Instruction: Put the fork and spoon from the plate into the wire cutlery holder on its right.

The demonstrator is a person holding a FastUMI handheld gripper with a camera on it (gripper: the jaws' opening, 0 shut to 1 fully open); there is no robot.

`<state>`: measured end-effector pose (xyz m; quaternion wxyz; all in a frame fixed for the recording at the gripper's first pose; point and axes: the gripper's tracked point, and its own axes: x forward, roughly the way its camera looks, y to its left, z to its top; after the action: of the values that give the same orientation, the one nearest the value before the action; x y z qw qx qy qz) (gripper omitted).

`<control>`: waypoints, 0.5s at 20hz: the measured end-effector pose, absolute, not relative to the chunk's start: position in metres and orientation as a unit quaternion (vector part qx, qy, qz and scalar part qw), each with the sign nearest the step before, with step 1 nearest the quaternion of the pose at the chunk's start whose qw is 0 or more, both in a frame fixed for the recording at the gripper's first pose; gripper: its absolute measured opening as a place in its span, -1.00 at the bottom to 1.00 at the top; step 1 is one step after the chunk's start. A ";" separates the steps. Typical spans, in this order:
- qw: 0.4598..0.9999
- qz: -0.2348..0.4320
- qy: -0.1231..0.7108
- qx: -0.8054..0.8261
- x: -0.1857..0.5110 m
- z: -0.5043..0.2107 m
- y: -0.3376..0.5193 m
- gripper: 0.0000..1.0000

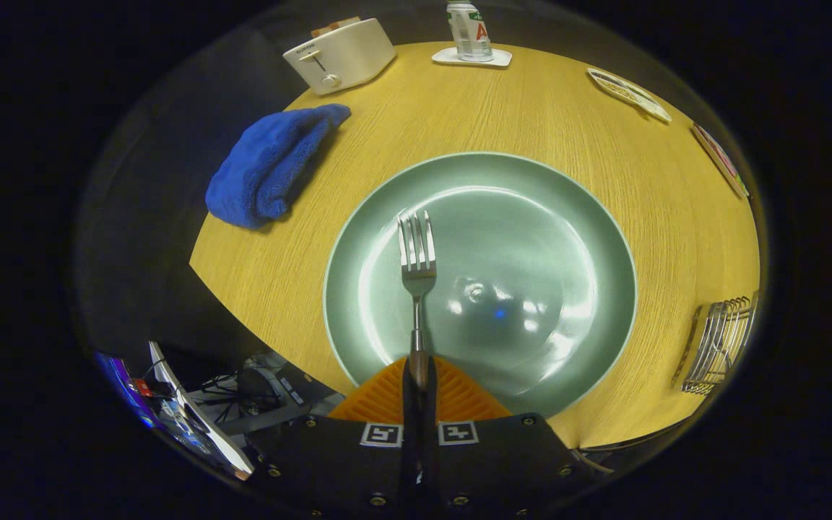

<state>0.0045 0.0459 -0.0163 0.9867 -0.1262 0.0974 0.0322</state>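
Fork (417,269) clamped by its handle in the claw (419,386); lift level, swing right to the holder (721,347), drop handle-first.

Gripper (419,375): fingers closed on the fork (417,269) handle, tines pointing to 12 o'clock.
Plate (568,238): green, round, under the fork.
Wire cutlery holder (721,345): at 3 o'clock from the plate.
Blue cloth (268,165): at 10 o'clock on the wooden surface (531,108).
Toaster (339,54): beyond the cloth.
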 end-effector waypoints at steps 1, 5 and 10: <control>0.988 0.035 0.092 -0.121 0.003 -0.015 0.046 -0.93; 0.993 0.046 0.065 -0.082 -0.009 -0.002 0.043 -0.93; 0.998 0.040 0.037 -0.040 -0.031 0.009 0.021 -0.93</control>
<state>-0.0307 0.0211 0.0090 0.9977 -0.0398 0.0369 0.0403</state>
